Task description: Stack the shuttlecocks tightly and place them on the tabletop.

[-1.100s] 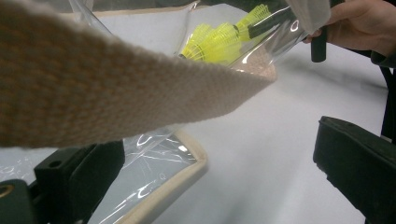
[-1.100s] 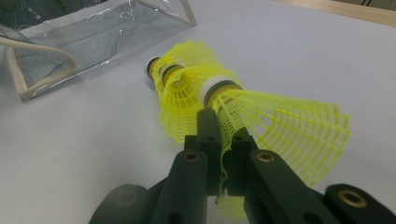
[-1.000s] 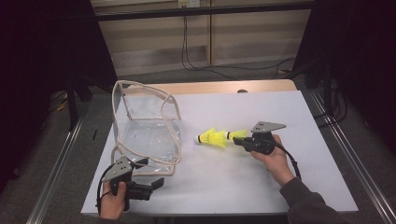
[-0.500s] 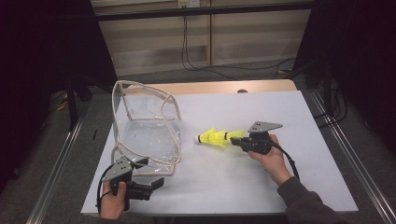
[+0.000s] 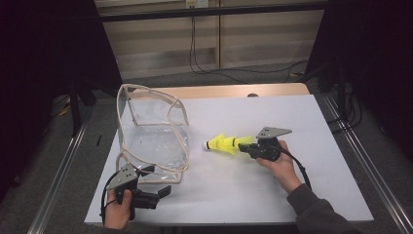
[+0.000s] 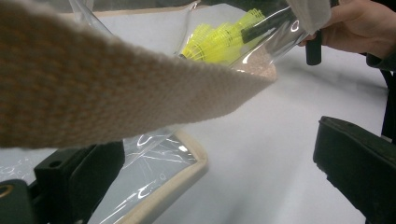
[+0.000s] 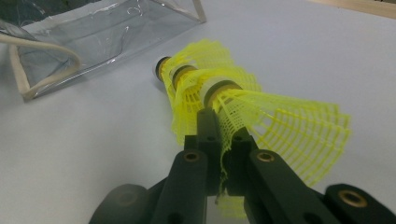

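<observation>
Three yellow shuttlecocks (image 5: 221, 144) nested in a row lie level just over the white table (image 5: 292, 117), cork ends toward the bag. My right gripper (image 5: 242, 145) is shut on the net skirt of the rear shuttlecock (image 7: 280, 126), its fingertips (image 7: 208, 122) pinching the mesh. A clear plastic bag (image 5: 151, 141) with beige trim stands left of them, mouth facing the shuttlecocks. My left gripper (image 5: 158, 180) stands open at the bag's near bottom corner. In the left gripper view the bag's trimmed edge (image 6: 182, 172) lies between the wide jaws, and a beige strap (image 6: 116, 84) crosses close overhead.
The white table ends in a wooden edge (image 5: 219, 90) at the far side. Metal rails (image 5: 355, 146) run along both sides. Cables (image 5: 204, 63) hang on the floor beyond. The table's right half is bare white surface.
</observation>
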Motion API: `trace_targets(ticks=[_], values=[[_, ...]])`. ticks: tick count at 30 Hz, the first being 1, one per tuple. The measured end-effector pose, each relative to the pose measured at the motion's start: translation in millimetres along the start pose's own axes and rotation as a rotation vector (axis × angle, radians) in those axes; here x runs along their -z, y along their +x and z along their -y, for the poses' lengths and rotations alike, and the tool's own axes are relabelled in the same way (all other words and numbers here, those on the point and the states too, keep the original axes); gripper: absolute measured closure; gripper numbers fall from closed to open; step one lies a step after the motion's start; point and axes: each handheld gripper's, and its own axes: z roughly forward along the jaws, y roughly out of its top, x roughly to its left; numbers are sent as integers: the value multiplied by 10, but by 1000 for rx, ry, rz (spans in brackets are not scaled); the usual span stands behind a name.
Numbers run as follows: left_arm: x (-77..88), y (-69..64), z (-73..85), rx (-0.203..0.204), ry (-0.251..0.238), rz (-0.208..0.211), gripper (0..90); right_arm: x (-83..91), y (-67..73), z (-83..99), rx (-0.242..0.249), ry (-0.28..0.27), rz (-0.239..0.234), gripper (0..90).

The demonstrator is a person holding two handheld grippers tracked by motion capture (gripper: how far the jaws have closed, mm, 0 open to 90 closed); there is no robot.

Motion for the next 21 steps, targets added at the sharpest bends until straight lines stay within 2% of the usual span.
trace_targets(ticks=[21], values=[[-2, 1, 2, 2, -2, 1, 20, -48, 9, -10, 2, 2, -2, 886]])
